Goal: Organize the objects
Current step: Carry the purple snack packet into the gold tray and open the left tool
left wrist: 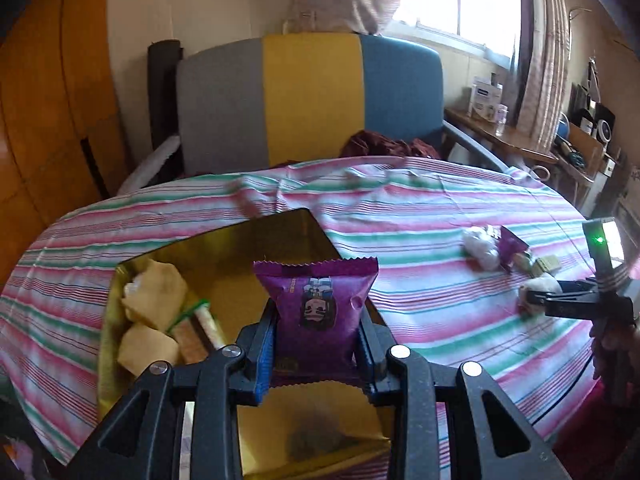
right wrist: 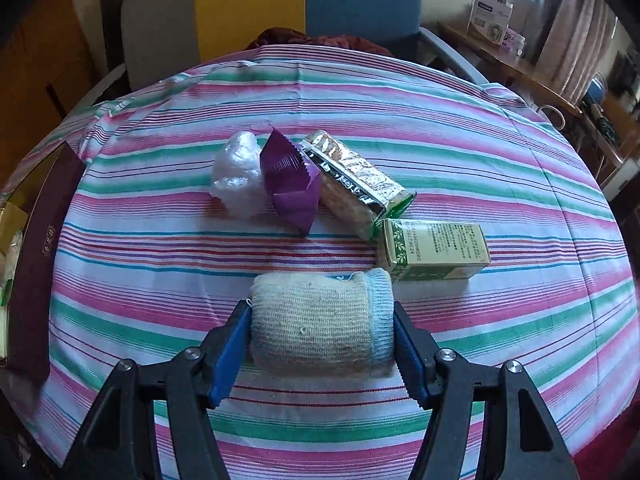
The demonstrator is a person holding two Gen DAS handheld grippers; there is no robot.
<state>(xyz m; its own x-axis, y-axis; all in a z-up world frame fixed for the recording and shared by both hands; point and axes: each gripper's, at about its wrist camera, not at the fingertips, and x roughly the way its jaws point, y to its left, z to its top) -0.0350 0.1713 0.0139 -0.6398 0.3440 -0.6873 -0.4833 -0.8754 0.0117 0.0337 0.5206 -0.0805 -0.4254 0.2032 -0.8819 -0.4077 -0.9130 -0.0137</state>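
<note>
left gripper [left wrist: 318, 344] is clenched on the purple snack packet [left wrist: 320, 304], holding it up just above the near edge of the gold-lined box [left wrist: 256, 240]. i judge this is the drop-off step: next i need to carry it forward over a bare patch of the box floor and let go. right gripper [right wrist: 322, 336] has its jaws pressed against both ends of the rolled sock [right wrist: 320, 320], so i read it as grasping, though the roll looks to be resting on the striped tablecloth [right wrist: 160, 280]; next it needs a lift towards the box at the left edge. beyond it sit the green carton [right wrist: 434, 250], a foil snack bar [right wrist: 354, 182], a second purple wrapper [right wrist: 290, 182] and a crumpled white plastic bag [right wrist: 238, 174], bunched mid-cloth. the yellow wrapped pieces [left wrist: 154, 296] in the box are blurred, and i can't read their labels.
</note>
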